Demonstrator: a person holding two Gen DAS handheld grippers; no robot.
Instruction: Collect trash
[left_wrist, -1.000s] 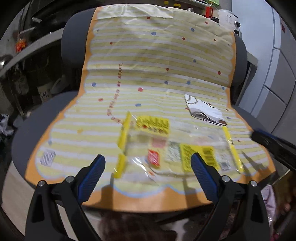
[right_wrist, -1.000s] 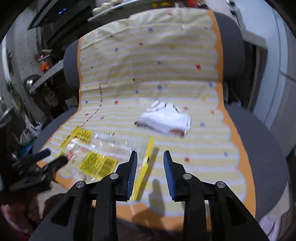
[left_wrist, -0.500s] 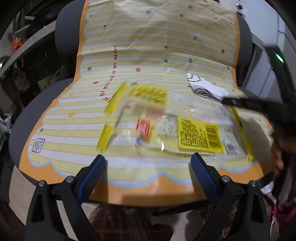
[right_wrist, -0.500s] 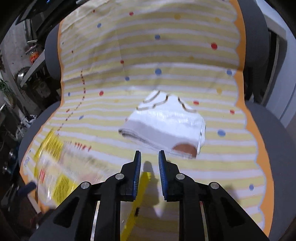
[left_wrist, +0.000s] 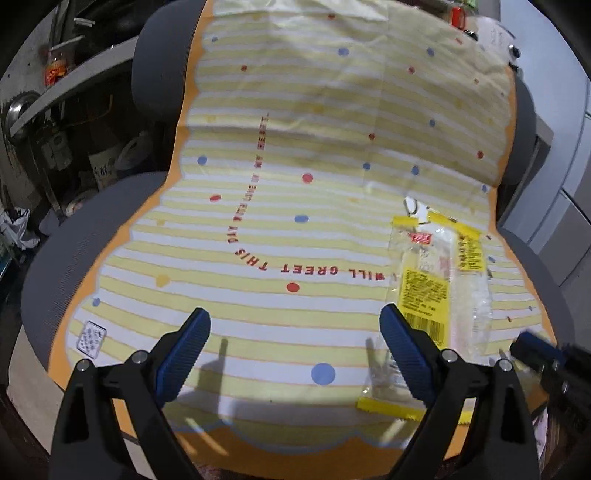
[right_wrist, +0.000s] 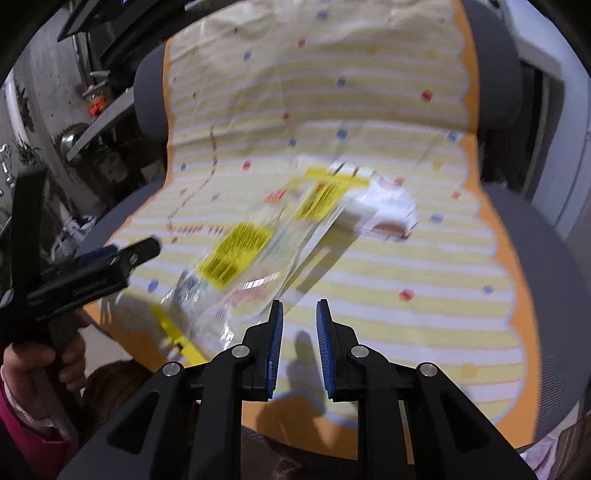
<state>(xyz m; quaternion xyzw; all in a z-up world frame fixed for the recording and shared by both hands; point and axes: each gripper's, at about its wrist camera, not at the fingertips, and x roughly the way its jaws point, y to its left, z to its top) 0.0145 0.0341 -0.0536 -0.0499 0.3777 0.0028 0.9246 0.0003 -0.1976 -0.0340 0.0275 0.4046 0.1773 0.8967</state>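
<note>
A clear plastic wrapper (left_wrist: 439, 291) with yellow labels lies at the right of the striped cloth (left_wrist: 295, 155), just outside my left gripper's right finger. My left gripper (left_wrist: 293, 328) is wide open over bare cloth with nothing in it. In the right wrist view the same wrapper (right_wrist: 243, 254) is motion-blurred and its clear edge reaches the left finger. My right gripper (right_wrist: 299, 314) has a narrow gap and only cloth shows between its fingers. A white crumpled wrapper (right_wrist: 388, 210) lies just beyond the clear one.
The cloth covers a grey office chair (left_wrist: 74, 258) and has an orange border at its front edge. Cluttered shelves (left_wrist: 74, 122) stand to the left and grey cabinets (left_wrist: 569, 229) to the right. A hand (right_wrist: 37, 362) in a pink sleeve holds the left gripper (right_wrist: 122, 254).
The clear wrapper has slid right across the cloth, from between the left gripper's fingers to outside its right finger, up against the white wrapper. The right gripper's jaws have narrowed since a second ago.
</note>
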